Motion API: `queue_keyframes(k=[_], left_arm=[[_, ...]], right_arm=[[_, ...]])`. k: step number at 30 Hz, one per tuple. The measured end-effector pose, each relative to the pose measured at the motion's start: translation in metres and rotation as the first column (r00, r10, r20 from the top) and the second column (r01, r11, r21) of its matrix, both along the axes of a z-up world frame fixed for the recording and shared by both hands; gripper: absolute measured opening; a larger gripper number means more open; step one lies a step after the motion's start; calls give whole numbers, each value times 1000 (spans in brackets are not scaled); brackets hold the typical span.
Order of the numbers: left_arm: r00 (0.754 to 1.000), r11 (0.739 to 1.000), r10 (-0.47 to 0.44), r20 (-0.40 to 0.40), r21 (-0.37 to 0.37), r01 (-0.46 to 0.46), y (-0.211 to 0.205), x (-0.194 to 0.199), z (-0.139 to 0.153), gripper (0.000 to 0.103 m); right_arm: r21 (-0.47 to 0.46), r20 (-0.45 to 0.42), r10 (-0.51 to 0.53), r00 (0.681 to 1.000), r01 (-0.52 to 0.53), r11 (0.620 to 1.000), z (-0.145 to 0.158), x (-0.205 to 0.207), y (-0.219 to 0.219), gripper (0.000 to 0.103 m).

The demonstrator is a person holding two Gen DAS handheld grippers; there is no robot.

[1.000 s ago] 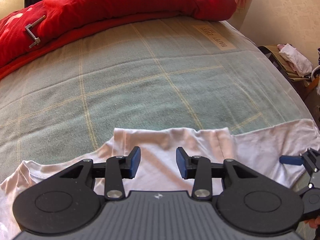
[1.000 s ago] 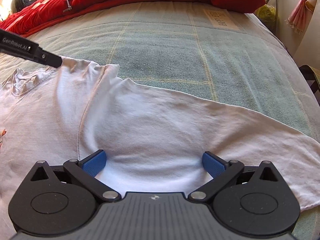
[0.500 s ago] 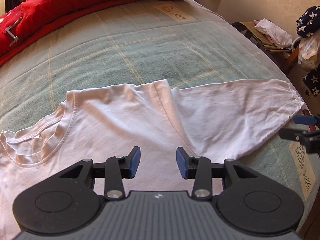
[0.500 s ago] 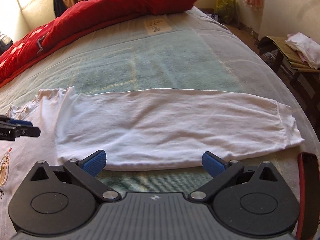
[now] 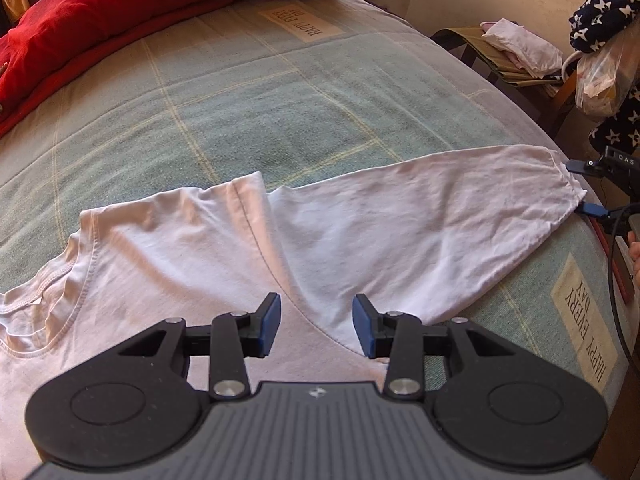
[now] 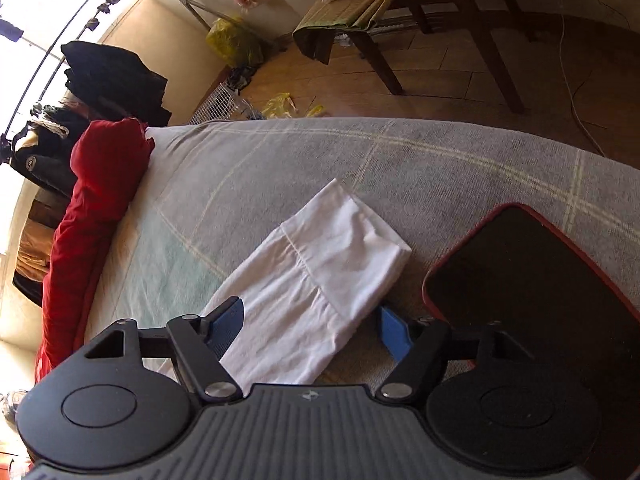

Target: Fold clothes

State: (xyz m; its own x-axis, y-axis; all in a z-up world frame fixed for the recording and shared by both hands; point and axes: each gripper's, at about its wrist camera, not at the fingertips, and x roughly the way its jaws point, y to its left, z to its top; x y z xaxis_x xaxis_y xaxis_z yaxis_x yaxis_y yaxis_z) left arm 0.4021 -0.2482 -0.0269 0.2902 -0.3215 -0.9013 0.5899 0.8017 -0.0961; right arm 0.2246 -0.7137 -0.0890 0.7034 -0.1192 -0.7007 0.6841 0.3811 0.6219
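The left gripper (image 5: 316, 326) hovers half open above the white shirt (image 5: 168, 264), gripping nothing. The right gripper (image 6: 310, 324), previously at mid-sleeve, now straddles the sleeve (image 6: 320, 268) near its cuff, wide open. Beyond lies the checked blanket (image 5: 256, 112).

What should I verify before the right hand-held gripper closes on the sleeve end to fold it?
1. Right hand-held gripper open: ok.
2. Cuff of the sleeve between its fingers: ok, they straddle it.
3. Sleeve lies flat and stretched out on the blanket: ok.
4. Left hand-held gripper open, holding nothing, over the shirt near the shoulder seam: ok.
5. Phone clear of the sleeve: ok, but close beside the right finger.
6. Fingers low enough to catch cloth: cannot tell.
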Motion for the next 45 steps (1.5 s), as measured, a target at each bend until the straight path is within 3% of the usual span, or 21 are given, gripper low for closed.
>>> queue_keyframes(k=[2,5,6,8,12,16,20,26,27,29,33,36,40,42,45], left_arm=[[1000,1000,-4,-13,4,4,-4,-3,-3,39],[1000,1000,-4,-31,3,4,-7,-6,-6,39],[999,1000,-2,-36,2,3,-7,-6,-7,39],[999,1000,2,-43,1,-2,-7,-6,-8,39],[999,1000,7,-44,0,-7,-5,-6,-7,39],[999,1000,15,-47,0,-15,-2,-5,-8,39],[998,1000,22,-52,-6,-22,3,-6,-7,39],[998,1000,31,-50,-5,-31,14,-3,-5,39],[998,999,34,-46,-6,-35,16,-2,-4,39],[999,999,42,-33,-5,-42,19,1,-3,39],[997,998,70,19,-6,-70,26,16,1,39],[993,994,109,48,-22,-108,33,36,1,39],[987,987,151,54,-60,-148,40,67,-9,38],[984,983,172,56,-78,-167,44,82,-15,38],[974,974,218,60,-76,-213,54,101,-26,38]], right_arm=[[-27,-16,5,1000,-5,1000,-2,8,-5,74],[-91,-101,31,994,-40,995,2,18,-6,41],[-108,-124,39,991,-53,993,4,19,-6,23],[-120,-136,46,990,-62,991,9,19,-6,14],[-206,-165,55,985,-89,975,32,16,0,6],[-269,-224,42,974,-104,958,48,14,5,6],[-304,-310,24,950,-123,945,45,14,10,8],[-338,-382,-85,920,-53,940,55,7,14,24],[-348,-374,-94,923,-46,937,61,4,18,33],[-353,-341,-70,937,-59,934,71,4,29,43],[-296,-263,146,954,-224,928,78,30,67,52],[-245,-211,365,907,-411,878,70,70,113,64],[-225,-191,610,769,-639,736,55,129,188,68],[-228,-196,684,703,-711,665,51,151,222,70],[-235,-220,745,630,-776,586,44,171,256,78]])
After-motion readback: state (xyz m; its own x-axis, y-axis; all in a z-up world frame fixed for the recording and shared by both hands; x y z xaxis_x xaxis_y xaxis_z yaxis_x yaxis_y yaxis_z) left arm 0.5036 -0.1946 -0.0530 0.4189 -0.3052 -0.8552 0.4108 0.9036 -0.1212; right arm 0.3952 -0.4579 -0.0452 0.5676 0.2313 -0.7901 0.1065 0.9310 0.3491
